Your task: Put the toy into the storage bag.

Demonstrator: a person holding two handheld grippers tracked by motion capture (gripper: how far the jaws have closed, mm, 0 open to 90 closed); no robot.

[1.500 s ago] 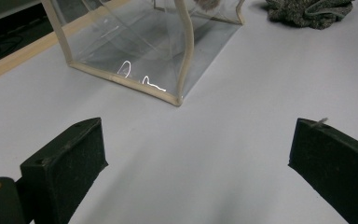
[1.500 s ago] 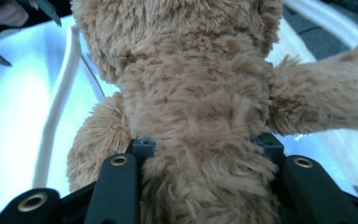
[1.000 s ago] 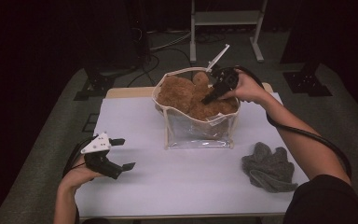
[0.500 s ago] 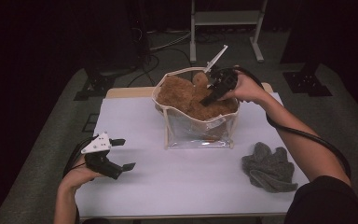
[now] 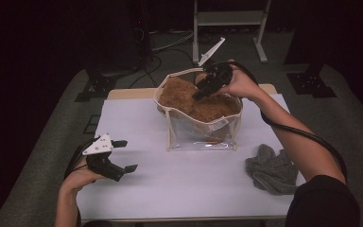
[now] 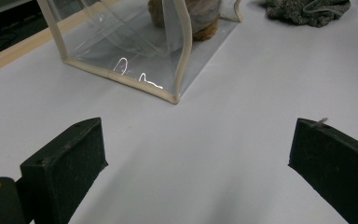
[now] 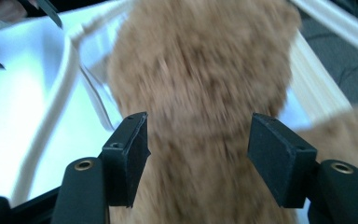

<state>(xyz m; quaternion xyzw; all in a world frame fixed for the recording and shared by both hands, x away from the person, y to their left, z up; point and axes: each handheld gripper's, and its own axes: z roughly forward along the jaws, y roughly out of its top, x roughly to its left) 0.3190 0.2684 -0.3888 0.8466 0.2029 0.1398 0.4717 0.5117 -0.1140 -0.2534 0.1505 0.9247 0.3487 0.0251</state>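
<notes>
While our right gripper [image 5: 203,90] hovers over the far right of the bag mouth, its jaws have just been opening and stand well apart, one on each side of the brown fuzzy plush toy [image 5: 189,99], pads off the fur as far as we can tell, so nothing is held. In the right gripper view the brown fur [image 7: 200,93] lies between and beyond the jaws, blurred. The toy sits stuffed inside the clear plastic bag with cream trim [image 5: 201,137], which stands upright at table centre, toward the far side; fur bulges above the rim.

Our left gripper [image 5: 118,156] rests at the near left of the white table [image 5: 179,189], jaws wide, empty, well apart from the bag. A crumpled grey cloth [image 5: 272,168] lies near right of the bag.

We judge the step as packing the toy down into the bag. To do it well:
- press on the high bulge at the middle, not the rim, so the cream trim does not fold in
- push straight down, since the bag is light and could tip
- bring the left gripper to the near wall to steady it
- avoid snagging fur between the pads when lifting away
</notes>
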